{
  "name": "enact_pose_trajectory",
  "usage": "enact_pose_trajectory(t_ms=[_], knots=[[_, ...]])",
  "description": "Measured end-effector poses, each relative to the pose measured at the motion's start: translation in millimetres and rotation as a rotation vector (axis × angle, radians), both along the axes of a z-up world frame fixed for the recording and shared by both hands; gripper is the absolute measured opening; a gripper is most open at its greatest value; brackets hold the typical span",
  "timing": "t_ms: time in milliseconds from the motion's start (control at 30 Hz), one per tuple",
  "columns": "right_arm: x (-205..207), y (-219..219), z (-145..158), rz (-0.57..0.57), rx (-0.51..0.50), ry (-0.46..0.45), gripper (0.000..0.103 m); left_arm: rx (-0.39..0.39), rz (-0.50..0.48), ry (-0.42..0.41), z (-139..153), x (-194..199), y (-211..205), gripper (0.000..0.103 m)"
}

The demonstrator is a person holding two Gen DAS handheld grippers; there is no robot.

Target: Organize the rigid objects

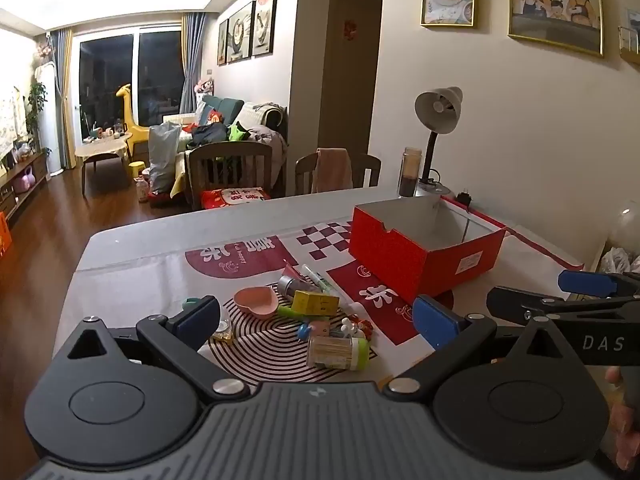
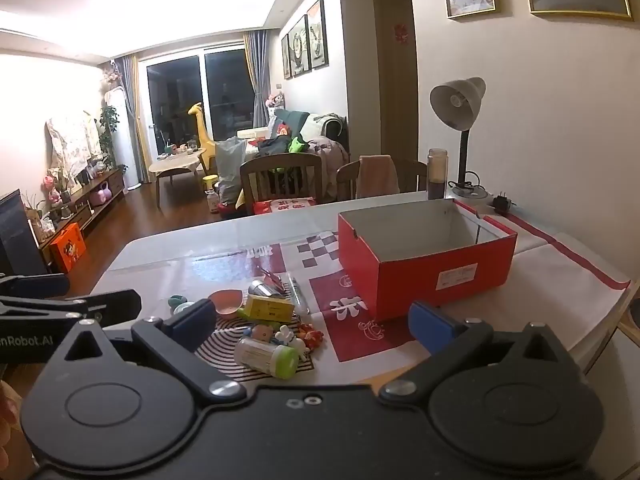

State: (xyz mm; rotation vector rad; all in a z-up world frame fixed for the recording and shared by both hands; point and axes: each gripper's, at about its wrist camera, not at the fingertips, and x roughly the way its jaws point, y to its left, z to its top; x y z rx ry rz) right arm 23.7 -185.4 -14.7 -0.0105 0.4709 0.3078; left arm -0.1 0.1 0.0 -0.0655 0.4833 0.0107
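We hold the left gripper (image 1: 316, 320) low in the centre of the left wrist view, its blue-padded fingers (image 1: 434, 322) spread wide apart with nothing between them. The right gripper (image 2: 314, 320) sits the same way in the right wrist view, fingers parted and empty; from the left camera we see it coming in at the right edge of the frame (image 1: 576, 292), well apart from the clutter.

The small rigid objects lie in a loose heap at the lower centre of both frames, on the patterned table cover (image 1: 160, 264). Among them we see a pink heart-shaped dish (image 1: 256, 300), a yellow box (image 1: 314, 303) just beside it, a silver tube (image 1: 289, 283) behind the box, a clear pen-like item (image 1: 318, 278), a toothpick jar with a green cap (image 1: 338, 354) lying on its side nearest us, and a few tiny toy figures (image 1: 352, 327) touching one another. Some pieces are too small to name.

The red cardboard box (image 1: 424, 256) stands open to the right of centre, beyond the heap and apart from it; its white inside looks bare from here. A grey desk lamp (image 1: 438, 110) and a dark jar (image 1: 410, 172) stand behind the box toward the upper right, near the wall.
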Motion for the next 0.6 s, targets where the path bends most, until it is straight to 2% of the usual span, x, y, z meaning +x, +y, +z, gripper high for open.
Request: enact_pose_trajectory(t_ms=[167,267,600], knots=[[-0.1,1.6,0.8,0.0,-0.001,-0.002,0.103,-0.009,-0.016,-0.003,0.3,-2.4,-2.2,0.103],[-0.1,2.4,1.2,0.0,-0.001,0.001,0.103,-0.047,-0.013,0.015,0.9,1.7,8.8,0.103],[1.1,5.1,1.4,-0.001,-0.006,0.002,0.103,-0.049,-0.016,0.02,-3.8,4.1,12.3,0.103]])
